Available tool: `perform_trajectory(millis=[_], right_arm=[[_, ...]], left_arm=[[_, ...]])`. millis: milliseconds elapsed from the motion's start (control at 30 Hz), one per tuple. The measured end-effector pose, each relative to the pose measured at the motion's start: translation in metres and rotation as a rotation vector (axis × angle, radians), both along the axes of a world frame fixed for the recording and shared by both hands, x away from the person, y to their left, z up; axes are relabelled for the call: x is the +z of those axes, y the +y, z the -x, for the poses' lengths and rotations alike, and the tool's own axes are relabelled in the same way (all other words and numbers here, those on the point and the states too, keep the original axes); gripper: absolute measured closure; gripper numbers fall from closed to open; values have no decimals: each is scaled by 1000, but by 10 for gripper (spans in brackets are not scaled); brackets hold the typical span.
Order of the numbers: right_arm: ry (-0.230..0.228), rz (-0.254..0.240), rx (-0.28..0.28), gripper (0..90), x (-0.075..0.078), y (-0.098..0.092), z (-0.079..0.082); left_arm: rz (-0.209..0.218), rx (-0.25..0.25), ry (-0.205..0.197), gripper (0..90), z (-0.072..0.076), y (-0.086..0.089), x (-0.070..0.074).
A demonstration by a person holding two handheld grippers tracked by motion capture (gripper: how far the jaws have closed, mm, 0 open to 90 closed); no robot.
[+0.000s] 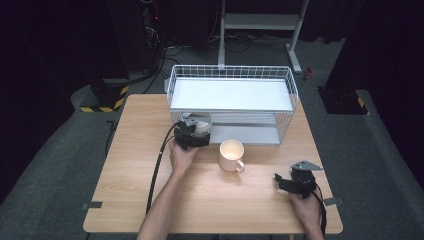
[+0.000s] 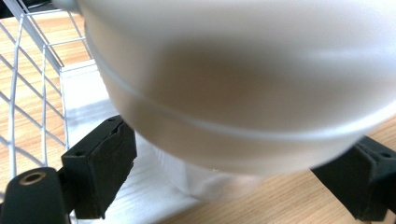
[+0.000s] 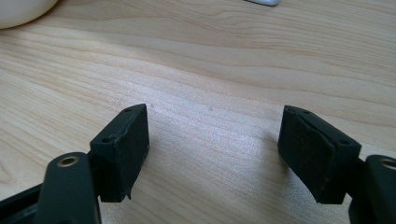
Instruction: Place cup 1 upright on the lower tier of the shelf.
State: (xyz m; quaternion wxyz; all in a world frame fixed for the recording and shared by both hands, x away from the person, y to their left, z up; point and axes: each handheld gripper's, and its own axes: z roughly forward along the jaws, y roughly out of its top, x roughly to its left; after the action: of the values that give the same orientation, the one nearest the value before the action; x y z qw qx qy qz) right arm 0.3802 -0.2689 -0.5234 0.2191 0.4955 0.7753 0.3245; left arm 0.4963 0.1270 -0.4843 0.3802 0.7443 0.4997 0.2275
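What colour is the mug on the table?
Cream mug, best seen in the high view.

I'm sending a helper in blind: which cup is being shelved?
Start at the white wire rack at the table's far edge. At its lower shelf's left end stands a grey-white cup, between the left tongs. Unlike the cream mug on the open table, no handle shows.

Tight at the rack, open up front.
Your left gripper [image 1: 192, 131] is hemmed by the wire rack [image 1: 285, 112] and mug [image 1: 231, 155]; bare table [image 1: 150, 200] lies nearer you.
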Motion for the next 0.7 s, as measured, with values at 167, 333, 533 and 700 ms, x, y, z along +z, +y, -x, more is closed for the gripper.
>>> perform_trajectory(millis=[167,333,533,700], right_arm=[[0,0,0,252,0,0,0],[1,-1,-1,252,0,0,0],[0,0,0,252,0,0,0],[1,-1,-1,252,0,0,0]], left_arm=[[12,10,8,129,4,3,-1],[10,6,13,157,12,5,-3],[16,31,5,233,20,2,-6],[-8,54,-3,289,20,-1,-5]])
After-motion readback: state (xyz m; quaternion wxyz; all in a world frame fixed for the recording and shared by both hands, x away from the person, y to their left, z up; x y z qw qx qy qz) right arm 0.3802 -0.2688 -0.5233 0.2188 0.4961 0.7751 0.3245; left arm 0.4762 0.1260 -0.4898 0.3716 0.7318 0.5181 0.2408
